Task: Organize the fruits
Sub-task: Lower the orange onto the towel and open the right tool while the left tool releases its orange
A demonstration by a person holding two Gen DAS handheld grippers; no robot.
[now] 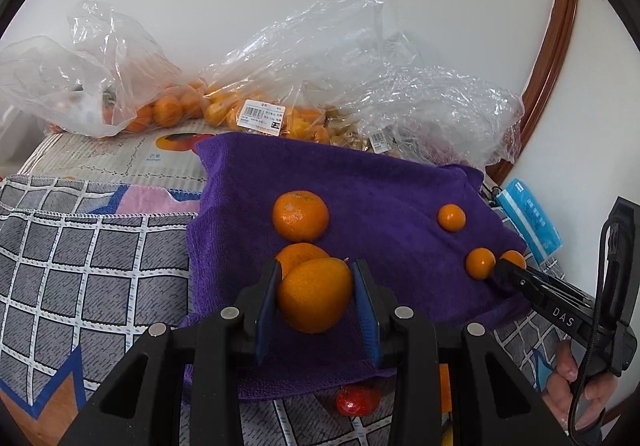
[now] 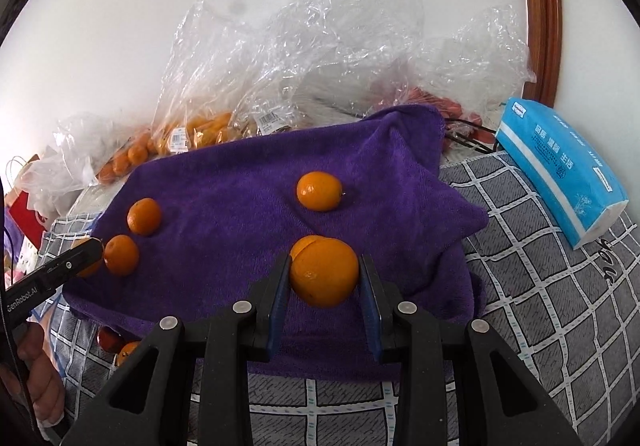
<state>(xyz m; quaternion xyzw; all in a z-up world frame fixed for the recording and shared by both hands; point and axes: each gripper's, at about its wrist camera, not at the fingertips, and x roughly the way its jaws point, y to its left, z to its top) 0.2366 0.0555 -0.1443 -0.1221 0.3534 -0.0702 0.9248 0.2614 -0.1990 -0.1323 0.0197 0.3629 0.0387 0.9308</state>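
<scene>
A purple towel [image 1: 400,185] [image 2: 224,185] holds two rows of mandarins. My left gripper [image 1: 316,270] is shut on a large mandarin [image 1: 314,298] just above the towel's near part. Behind it lie two more mandarins [image 1: 298,256] [image 1: 300,214]. My right gripper [image 2: 325,260] is shut on a smaller mandarin [image 2: 324,272], with one close behind it [image 2: 304,244] and another farther back [image 2: 319,191]. Each view shows the other gripper from the side: the right gripper [image 1: 502,266] at the small row, the left gripper [image 2: 94,248] at the large row.
Clear plastic bags of fruit [image 1: 256,101] [image 2: 208,125] line the wall behind the towel. A blue tissue pack [image 2: 560,165] lies on the grey checked cloth [image 2: 540,286] at right. A red fruit [image 1: 356,400] sits at the towel's near edge. A person's hand [image 1: 568,370] holds the right gripper.
</scene>
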